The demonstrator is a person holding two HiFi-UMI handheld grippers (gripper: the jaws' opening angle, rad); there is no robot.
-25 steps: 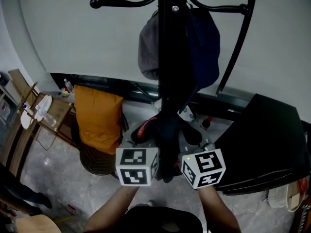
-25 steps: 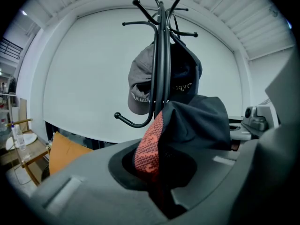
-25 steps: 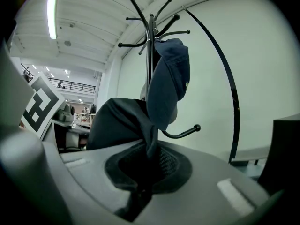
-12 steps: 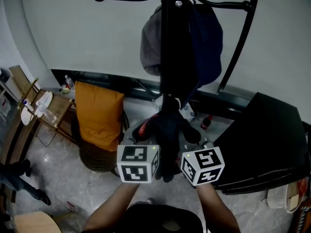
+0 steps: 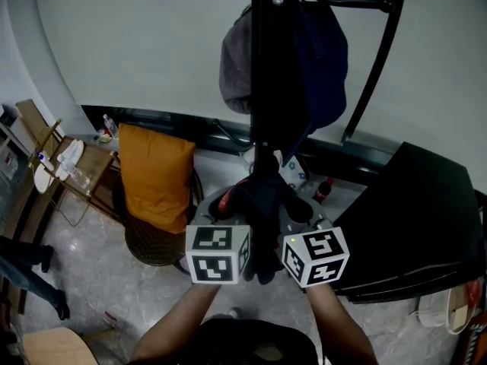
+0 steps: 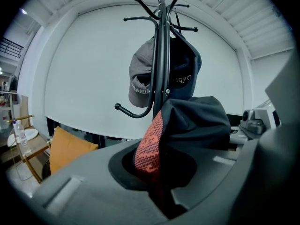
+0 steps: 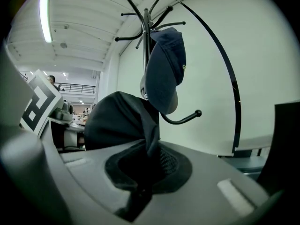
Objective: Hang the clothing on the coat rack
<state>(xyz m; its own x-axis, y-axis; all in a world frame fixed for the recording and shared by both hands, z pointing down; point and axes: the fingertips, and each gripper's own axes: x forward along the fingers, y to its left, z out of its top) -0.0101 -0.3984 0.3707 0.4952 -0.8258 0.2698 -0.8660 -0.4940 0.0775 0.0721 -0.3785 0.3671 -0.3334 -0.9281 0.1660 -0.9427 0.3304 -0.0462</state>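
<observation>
Garment (image 6: 197, 121), dark with red mesh lining, left tool (image 6: 158, 179) and right tool (image 7: 140, 170) each clamped on it, coat rack (image 5: 266, 67) just ahead, gray cap (image 5: 234, 59) and navy cap (image 5: 327, 59) hanging there

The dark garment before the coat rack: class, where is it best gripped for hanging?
Probably by its edge, at two spread points, coming from the person's side, as the left hand-held gripper and right hand-held gripper do. The dark garment is limp and bunches, so the span between them could drop over a bare hook.

Orange cushion (image 5: 154, 181), wooden side table (image 5: 94, 163)
</observation>
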